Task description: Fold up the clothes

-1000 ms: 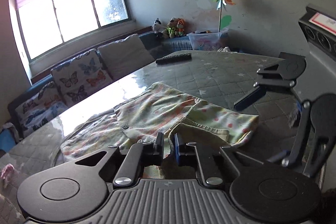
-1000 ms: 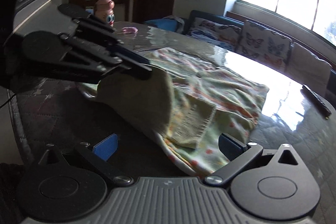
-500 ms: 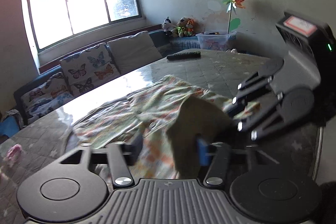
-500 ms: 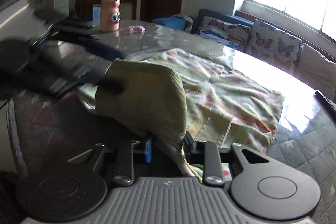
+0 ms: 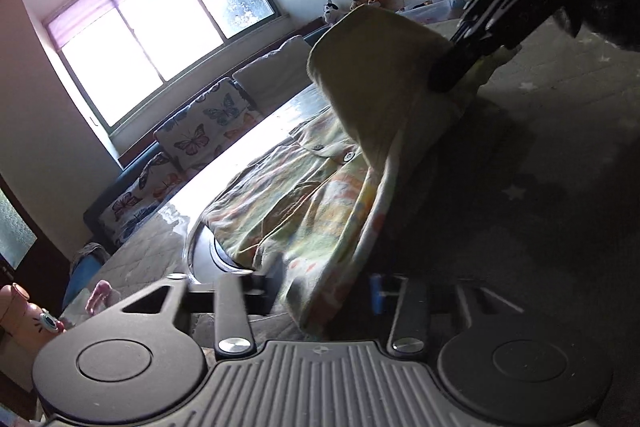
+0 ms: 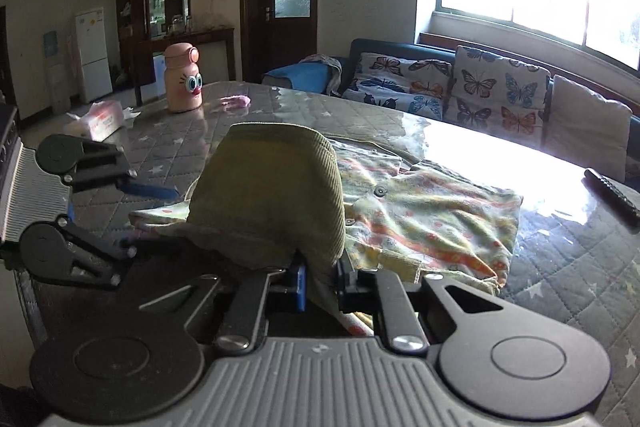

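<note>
The right gripper point(image 6: 320, 281) clamps the lifted olive corduroy hem point(image 6: 268, 195) of the floral button-up garment point(image 6: 432, 211), which lies across the grey quilted table point(image 6: 568, 267) beyond it. The left gripper point(image 5: 320, 293) looks spread, fabric draped between its jaws, probably ungripped. A butterfly-cushioned sofa point(image 6: 460, 83) sits behind the table.

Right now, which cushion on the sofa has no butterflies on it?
The plain cream cushion at the window end of the sofa. The other cushions beside it are covered in colourful butterflies.
</note>
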`<action>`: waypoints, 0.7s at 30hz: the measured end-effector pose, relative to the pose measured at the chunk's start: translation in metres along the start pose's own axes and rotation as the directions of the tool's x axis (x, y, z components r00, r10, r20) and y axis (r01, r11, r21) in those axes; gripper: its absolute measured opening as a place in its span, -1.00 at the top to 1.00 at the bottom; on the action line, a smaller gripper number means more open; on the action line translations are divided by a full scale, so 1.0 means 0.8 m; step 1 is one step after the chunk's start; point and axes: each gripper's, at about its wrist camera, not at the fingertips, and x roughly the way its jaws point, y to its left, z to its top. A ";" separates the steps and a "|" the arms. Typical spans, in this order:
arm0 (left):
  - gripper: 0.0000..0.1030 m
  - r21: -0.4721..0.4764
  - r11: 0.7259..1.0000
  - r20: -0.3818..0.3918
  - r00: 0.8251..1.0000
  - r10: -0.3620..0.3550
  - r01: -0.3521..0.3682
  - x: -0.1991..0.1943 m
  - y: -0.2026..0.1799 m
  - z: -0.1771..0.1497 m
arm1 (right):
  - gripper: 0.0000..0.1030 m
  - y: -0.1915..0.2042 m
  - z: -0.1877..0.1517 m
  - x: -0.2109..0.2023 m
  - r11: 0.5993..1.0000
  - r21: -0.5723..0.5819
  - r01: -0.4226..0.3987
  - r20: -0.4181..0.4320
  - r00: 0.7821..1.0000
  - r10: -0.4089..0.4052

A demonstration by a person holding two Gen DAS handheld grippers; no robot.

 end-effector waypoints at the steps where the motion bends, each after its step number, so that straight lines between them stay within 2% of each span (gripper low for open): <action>1: 0.60 -0.018 1.000 -0.001 1.000 -0.007 0.007 -0.002 0.003 0.000 | 0.79 0.000 -0.001 -0.001 1.000 0.008 0.000 0.005 1.000 0.000; 3: 0.78 -0.047 0.999 0.012 1.000 -0.015 0.015 -0.012 0.008 0.004 | 0.83 -0.001 -0.002 -0.004 1.000 0.020 0.000 0.016 1.000 -0.001; 8: 0.81 -0.080 0.996 0.060 0.998 -0.030 0.035 -0.051 0.015 0.021 | 0.84 -0.004 -0.001 -0.034 0.999 0.045 -0.015 0.072 0.997 0.011; 15: 0.81 -0.135 0.983 0.086 0.990 -0.112 0.123 -0.134 0.009 0.036 | 0.84 0.009 -0.003 -0.103 0.998 0.033 -0.054 0.116 0.992 0.050; 21: 0.81 -0.216 0.971 0.087 0.993 -0.084 0.102 -0.127 0.031 0.049 | 0.85 -0.001 0.021 -0.094 0.998 0.016 -0.055 0.118 0.992 0.053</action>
